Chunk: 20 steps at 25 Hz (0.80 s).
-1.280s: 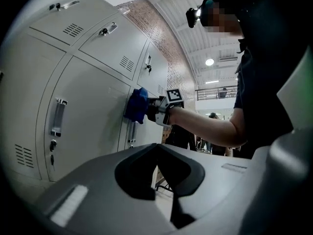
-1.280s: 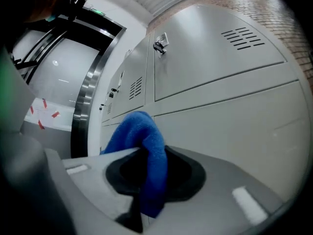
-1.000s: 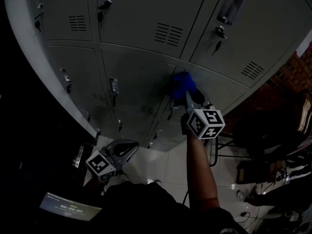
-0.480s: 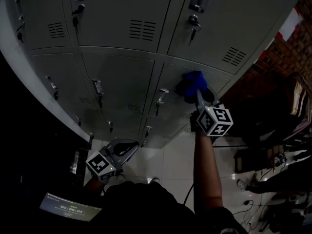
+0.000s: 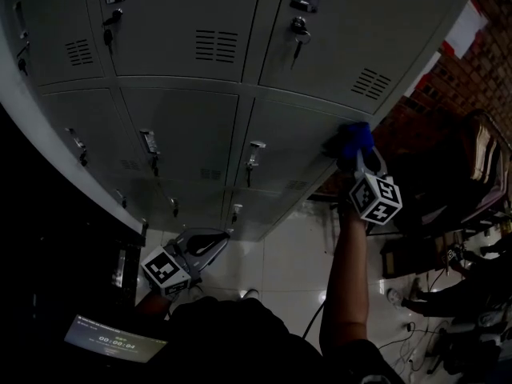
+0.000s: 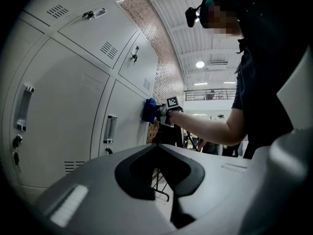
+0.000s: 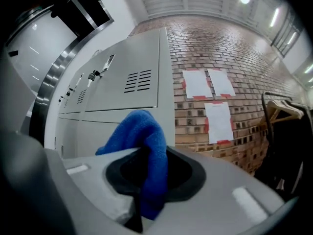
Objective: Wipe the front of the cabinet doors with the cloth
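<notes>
A grey metal locker cabinet (image 5: 184,126) fills the upper head view, its doors fitted with handles, locks and vent slots. My right gripper (image 5: 362,160) is shut on a blue cloth (image 5: 352,139), which is pressed against the right edge of the middle-row right door (image 5: 296,146). In the right gripper view the blue cloth (image 7: 142,146) bulges from the closed jaws beside the cabinet's end. In the left gripper view the blue cloth (image 6: 148,110) shows far off against the door. My left gripper (image 5: 210,245) hangs low near the floor, shut and empty, away from the doors.
A brick wall (image 7: 220,77) with taped paper sheets (image 7: 209,83) stands past the cabinet's right end. Chairs and bags (image 5: 472,182) crowd the right side. White floor tiles (image 5: 280,254) lie below the lockers. A small lit screen (image 5: 112,341) sits at the lower left.
My right gripper has slid the blue cloth to the right across the middle-row door, from near its handle to the cabinet's right edge. The left gripper has stayed put.
</notes>
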Available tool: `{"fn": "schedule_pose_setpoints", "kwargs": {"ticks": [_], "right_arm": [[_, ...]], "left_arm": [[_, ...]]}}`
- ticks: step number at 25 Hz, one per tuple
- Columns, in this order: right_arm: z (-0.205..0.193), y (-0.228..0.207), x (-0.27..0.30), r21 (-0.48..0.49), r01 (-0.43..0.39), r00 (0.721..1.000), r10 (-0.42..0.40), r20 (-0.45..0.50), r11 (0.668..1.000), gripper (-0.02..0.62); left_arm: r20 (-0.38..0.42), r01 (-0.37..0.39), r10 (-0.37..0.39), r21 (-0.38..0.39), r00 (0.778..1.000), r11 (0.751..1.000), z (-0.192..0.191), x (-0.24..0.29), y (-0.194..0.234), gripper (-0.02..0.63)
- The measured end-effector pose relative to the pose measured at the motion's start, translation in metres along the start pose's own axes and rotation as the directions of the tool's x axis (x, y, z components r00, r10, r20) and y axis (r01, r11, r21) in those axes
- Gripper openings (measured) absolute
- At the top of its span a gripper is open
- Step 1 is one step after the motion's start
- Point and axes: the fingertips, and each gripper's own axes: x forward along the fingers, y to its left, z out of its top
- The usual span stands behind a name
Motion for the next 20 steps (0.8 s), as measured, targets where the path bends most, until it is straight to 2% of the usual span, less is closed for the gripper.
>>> {"fn": "schedule_pose_setpoints", "kwargs": {"ticks": [4,7,12,16,20], "right_arm": [[-0.002,-0.01,-0.005,0.014,0.027,1.0,-0.027,0.007,1.0,0.069],[-0.009,0.006,-0.01,0.036,0.004,1.0,-0.004,0.013,0.999,0.069],[-0.035,0.077,-0.01,0.075,-0.141,0.99,0.142,-0.007,0.987,0.069],[-0.049,0.148,0.004,0.068,-0.276,0.96,0.278,-0.027,0.959,0.069],[-0.056,0.195,0.022,0.042,-0.346,0.937,0.348,-0.045,0.937,0.069]], "left_arm": [[-0.014,-0.001,0.001,0.004,1.0,1.0,-0.003,-0.002,-0.001,0.003],[-0.013,-0.015,0.015,0.006,1.0,1.0,-0.003,-0.006,-0.001,0.003],[-0.009,-0.032,0.032,0.002,0.999,1.0,0.0,-0.011,-0.001,0.003],[-0.006,-0.058,0.058,0.005,0.998,0.998,0.0,-0.021,0.003,0.003],[-0.004,-0.091,0.091,0.004,0.996,0.996,0.0,-0.035,0.008,0.003]]}}
